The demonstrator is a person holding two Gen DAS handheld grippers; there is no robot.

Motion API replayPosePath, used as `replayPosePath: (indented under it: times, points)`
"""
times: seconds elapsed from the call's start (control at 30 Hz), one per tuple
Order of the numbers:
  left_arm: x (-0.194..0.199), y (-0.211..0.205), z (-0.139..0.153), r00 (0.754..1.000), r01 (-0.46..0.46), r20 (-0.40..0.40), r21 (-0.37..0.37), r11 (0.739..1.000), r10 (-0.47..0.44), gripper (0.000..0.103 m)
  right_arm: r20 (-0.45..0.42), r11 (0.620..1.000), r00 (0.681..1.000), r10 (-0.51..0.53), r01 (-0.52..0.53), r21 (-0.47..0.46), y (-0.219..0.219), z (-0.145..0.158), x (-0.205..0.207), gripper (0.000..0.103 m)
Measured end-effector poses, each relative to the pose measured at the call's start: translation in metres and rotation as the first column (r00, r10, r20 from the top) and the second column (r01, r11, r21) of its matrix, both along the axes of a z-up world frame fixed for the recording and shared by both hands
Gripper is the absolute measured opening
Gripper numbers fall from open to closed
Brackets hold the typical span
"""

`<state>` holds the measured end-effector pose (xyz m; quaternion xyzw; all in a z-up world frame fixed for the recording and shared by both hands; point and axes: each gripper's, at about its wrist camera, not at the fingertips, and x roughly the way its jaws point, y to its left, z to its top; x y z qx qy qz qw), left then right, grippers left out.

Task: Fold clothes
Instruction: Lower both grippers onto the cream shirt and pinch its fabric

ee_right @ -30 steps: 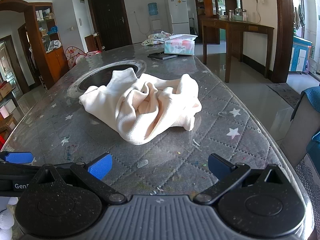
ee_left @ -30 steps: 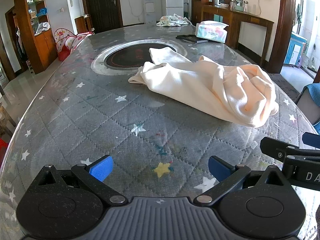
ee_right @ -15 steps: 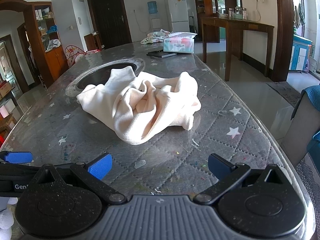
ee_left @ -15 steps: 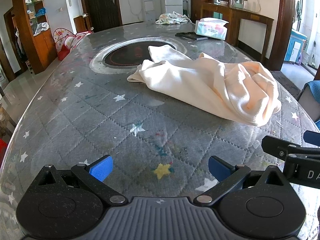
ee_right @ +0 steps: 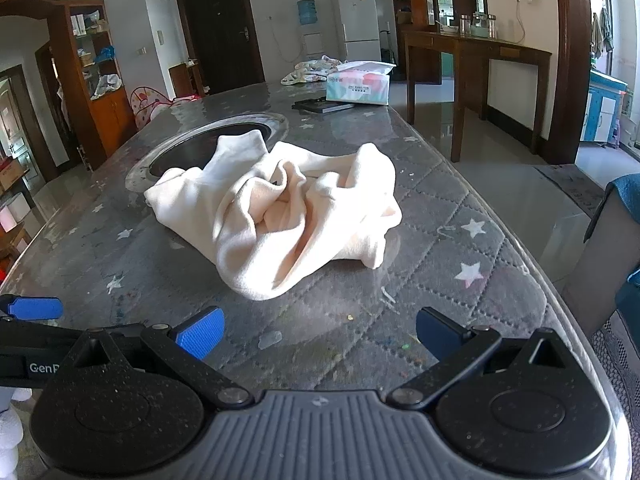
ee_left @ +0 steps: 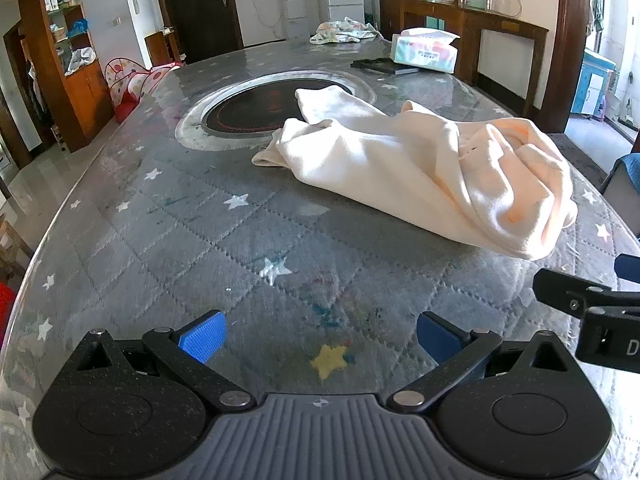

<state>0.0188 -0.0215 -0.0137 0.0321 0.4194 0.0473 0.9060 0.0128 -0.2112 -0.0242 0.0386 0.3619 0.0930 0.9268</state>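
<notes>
Ideally, with the cream garment bunched mid-table toward 1 o'clock of the left gripper and 11 o'clock of the right gripper, both wide open and empty, each should reach a separate edge, not the rumpled centre.

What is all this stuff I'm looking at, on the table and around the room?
Garment: one, cream, crumpled mid-table, partly over the round inset.
Table: one, grey quilted star-patterned cover.
Round inset: one, dark with silver rim, table centre.
Tissue box: one, white and pastel, far end.
Flat black item: one, beside the tissue box.
Bundled cloth: one, pale patterned, far edge.
Fridge: one, white, back wall.
Water dispenser: one, blue bottle, beside the fridge.
Left claw: one, black with blue pads, open, empty.
Right claw: one, same colours, open, empty.
</notes>
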Motion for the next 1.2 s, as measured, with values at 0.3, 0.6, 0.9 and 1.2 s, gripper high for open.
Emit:
replayPosePath:
  times: [0.3,0.6,0.9,1.2]
  points:
    - [0.016,0.006,0.004,1.000,-0.001,0.007,0.021,1.000,0.001,0.103,0.009,0.999,0.999,0.033,-0.033,0.000,0.001,0.005,0.017,0.103]
    - [0.038,0.022,0.017,0.999,-0.034,0.034,0.013,0.999,0.034,0.103,0.055,0.996,0.994,0.093,-0.092,-0.019,0.003,0.016,0.039,0.103]
    - [0.057,0.032,0.027,0.997,-0.043,0.064,0.016,0.999,0.042,0.103,0.095,0.986,0.981,0.168,-0.168,-0.005,0.009,0.031,0.067,0.095]
    - [0.070,0.046,0.040,0.994,-0.052,0.094,-0.020,0.998,0.054,0.102,0.071,0.966,0.966,0.249,-0.253,0.051,0.021,0.032,0.115,0.078]
